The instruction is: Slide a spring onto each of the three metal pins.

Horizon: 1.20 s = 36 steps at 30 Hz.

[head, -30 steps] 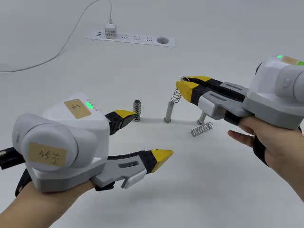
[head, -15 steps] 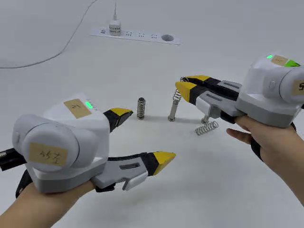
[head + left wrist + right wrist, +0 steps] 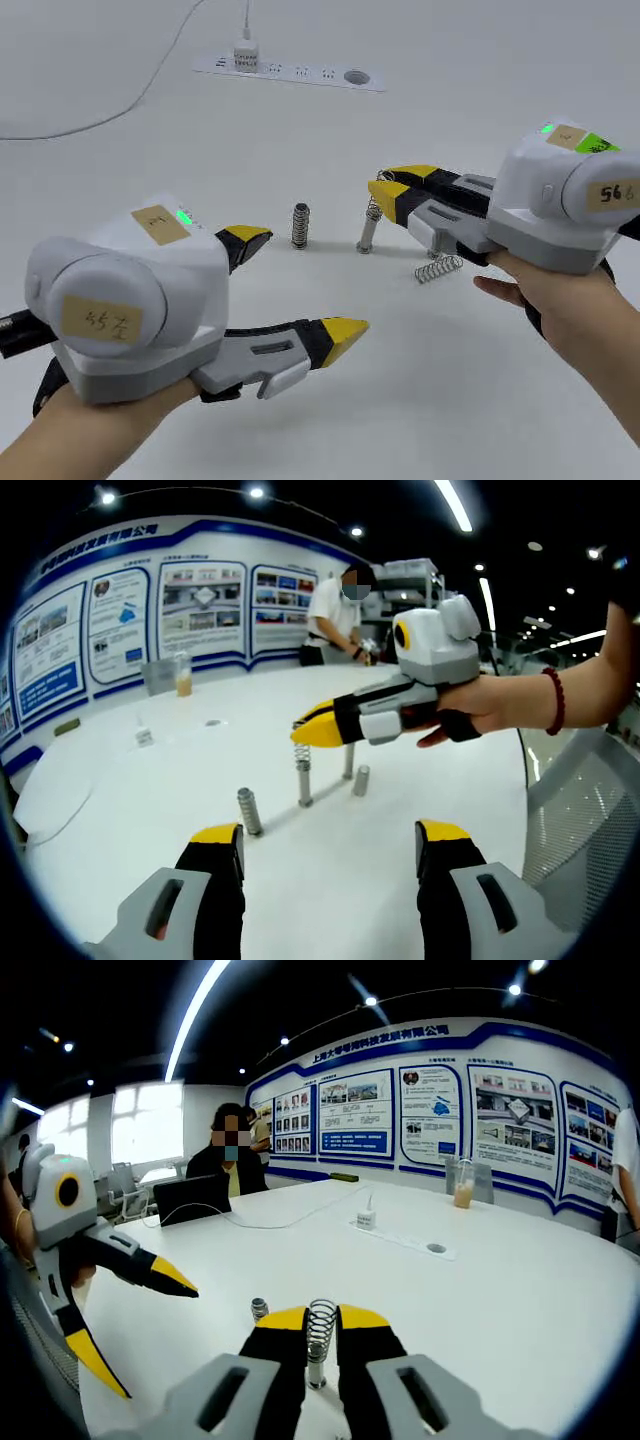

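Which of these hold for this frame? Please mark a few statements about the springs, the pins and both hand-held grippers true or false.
1. The right hand-held gripper is shut on a spring over the middle pin. True.
2. The left hand-held gripper holds a spring. False: it is open and empty.
3. The left pin already has a spring on it. True.
4. No spring lies loose. False: a loose spring lies on the table.
5. The power strip has nothing plugged in. False: a white plug sits in it.
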### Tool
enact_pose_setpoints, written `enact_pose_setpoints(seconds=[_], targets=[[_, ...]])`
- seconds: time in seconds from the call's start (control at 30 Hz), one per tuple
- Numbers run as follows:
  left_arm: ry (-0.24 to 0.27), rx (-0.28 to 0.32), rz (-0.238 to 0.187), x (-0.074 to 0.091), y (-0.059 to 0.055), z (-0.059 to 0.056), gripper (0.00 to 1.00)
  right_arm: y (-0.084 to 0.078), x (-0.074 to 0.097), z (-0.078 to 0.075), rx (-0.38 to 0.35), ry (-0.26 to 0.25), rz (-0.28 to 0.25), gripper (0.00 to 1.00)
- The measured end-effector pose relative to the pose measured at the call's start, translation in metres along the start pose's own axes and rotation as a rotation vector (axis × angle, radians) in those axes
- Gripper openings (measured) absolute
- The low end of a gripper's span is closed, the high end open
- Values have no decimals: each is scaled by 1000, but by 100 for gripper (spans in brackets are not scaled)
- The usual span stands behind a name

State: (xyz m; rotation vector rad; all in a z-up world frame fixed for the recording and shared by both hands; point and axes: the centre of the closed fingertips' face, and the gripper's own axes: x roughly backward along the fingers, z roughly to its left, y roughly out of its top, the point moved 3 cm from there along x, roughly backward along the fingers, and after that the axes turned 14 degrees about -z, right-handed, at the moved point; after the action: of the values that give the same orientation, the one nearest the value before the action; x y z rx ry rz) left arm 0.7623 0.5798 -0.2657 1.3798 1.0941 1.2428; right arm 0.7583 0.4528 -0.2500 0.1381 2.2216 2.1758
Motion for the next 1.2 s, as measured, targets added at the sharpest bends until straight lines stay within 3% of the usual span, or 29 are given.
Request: enact_pose_setpoints(seconds=[1.2], targets=[[4, 11, 10, 0, -2, 1, 68, -39, 0, 6, 40, 20, 129, 11]])
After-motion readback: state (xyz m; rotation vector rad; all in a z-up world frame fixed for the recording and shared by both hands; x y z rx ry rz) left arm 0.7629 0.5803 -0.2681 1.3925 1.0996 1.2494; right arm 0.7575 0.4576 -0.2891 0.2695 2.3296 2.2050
